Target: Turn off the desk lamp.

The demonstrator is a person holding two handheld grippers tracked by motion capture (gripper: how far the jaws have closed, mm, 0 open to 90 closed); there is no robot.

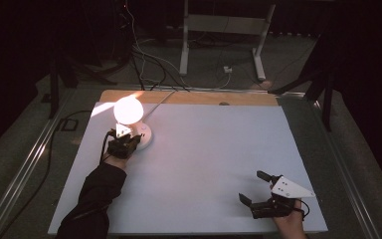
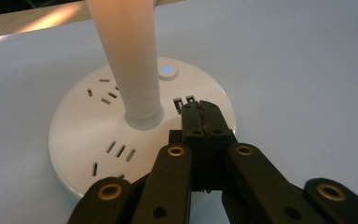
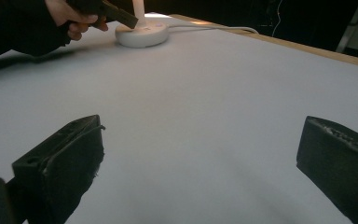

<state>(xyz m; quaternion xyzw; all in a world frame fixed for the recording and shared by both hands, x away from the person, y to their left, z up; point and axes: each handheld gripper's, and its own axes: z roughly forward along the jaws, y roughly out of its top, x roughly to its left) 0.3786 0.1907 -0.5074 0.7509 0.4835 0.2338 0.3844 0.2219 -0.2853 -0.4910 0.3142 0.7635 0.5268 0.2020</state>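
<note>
A white desk lamp stands at the back left of the table, its globe [image 1: 128, 110] lit. Its round base [image 1: 145, 137] [image 2: 84, 135] carries several socket slots and a small button [image 2: 168, 71] that glows blue beside the stem [image 2: 130, 60]. My left gripper [image 1: 135, 141] [image 2: 200, 114] is shut with nothing between its jaws. Its tips lie over the base's near edge by two small slots, a little short of the button; I cannot tell whether they touch it. My right gripper [image 1: 254, 187] [image 3: 200, 163] rests open at the front right, over bare table.
The white table top [image 1: 204, 149] has a wooden strip along its back edge [image 1: 194, 97]. The lamp's cord [image 1: 160, 99] runs off the back. Beyond it, a grey desk frame [image 1: 219, 30] and loose cables [image 1: 144, 59] are on the dark floor.
</note>
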